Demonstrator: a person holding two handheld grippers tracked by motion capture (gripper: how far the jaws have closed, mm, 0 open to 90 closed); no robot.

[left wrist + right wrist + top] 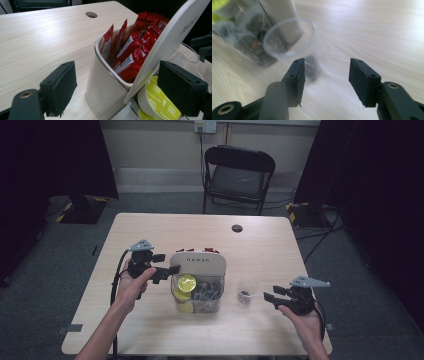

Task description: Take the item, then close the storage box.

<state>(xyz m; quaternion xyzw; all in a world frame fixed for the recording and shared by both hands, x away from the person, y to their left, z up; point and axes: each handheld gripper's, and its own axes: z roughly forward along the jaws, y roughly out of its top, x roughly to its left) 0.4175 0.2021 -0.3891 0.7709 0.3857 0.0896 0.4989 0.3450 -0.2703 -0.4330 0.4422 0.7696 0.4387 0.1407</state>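
So on the left, the left gripper is held up at the left side of the organizer box in the middle of the wooden table, jaws spread wide with nothing between them. Its own view looks into the white far compartment, stuffed with red sachets standing upright, with the box's white lid panel slanting across. Just near of that, a yellow-green capsule labelled cappuccino sits in the clear part. Moving right, there's a clear plastic cup just beside the box with something dark in the bottom. Furthest right, the right gripper sits near the cup, jaws apart and gripping nothing.
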